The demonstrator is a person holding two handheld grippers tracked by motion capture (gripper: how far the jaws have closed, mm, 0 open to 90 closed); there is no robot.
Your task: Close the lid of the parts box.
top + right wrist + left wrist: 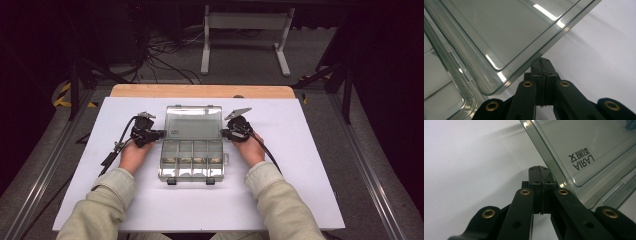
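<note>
— On the white table [300, 165], right in front of the person, sits a clear plastic compartment box [192, 160] with its lid [194, 122] swung up and back. Divided cells run along the near half, with small things in them too blurred to name.

— And the grippers?

— One at each side of the lid. From above, the left gripper [159, 133] sits at the lid's left edge and the right gripper [224, 133] at its right edge. In each gripper view the two black jaws are pressed together with nothing between them, tips just under or beside the lid's rim; whether they touch it I cannot tell.

— So they are not clamped on the lid?

— No. The left gripper [541, 178] and the right gripper [542, 67] both show jaws together on themselves, lid [584, 152] edge alongside.

— How would that box handle?

— Light and stiff, I'd judge, and the smooth glossy plastic looks slippery. The lid [499, 32] pivots on its hinge, so pushing one side alone may twist it. Best hold is the thick raised rim at both side edges, evenly; the two dark latches [171, 181] at the front are another place to take.
</note>
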